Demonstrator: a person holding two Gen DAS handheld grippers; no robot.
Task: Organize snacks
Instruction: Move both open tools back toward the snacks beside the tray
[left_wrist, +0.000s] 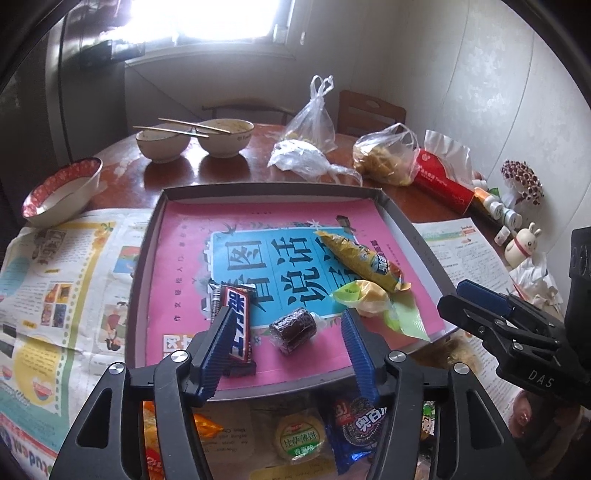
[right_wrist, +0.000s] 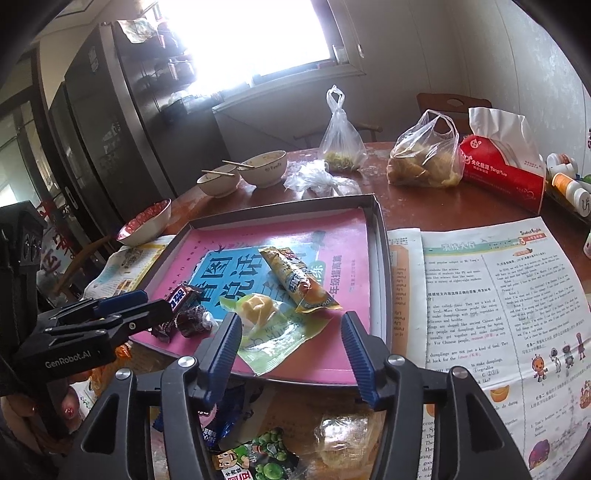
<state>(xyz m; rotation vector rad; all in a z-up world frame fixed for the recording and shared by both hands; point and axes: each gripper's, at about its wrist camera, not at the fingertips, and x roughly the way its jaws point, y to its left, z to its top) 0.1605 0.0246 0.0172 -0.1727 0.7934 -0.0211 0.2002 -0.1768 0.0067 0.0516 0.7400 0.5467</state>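
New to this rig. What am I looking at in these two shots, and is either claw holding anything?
No robot here: a person holds a two-finger clamp in each hand, with a fisheye camera on each looking along its fingers. One picture is from the left gripper, the other from the right gripper; each also shows the other clamp at its edge. Both stand open and hold nothing. Before them a shallow grey tray with a pink and blue book cover inside sits on a wooden table. In it lie a dark Snickers bar, a small dark wrapped roll, a yellow snack stick pack and a green and yellow wrapped pastry. More packets wait in front of the tray.
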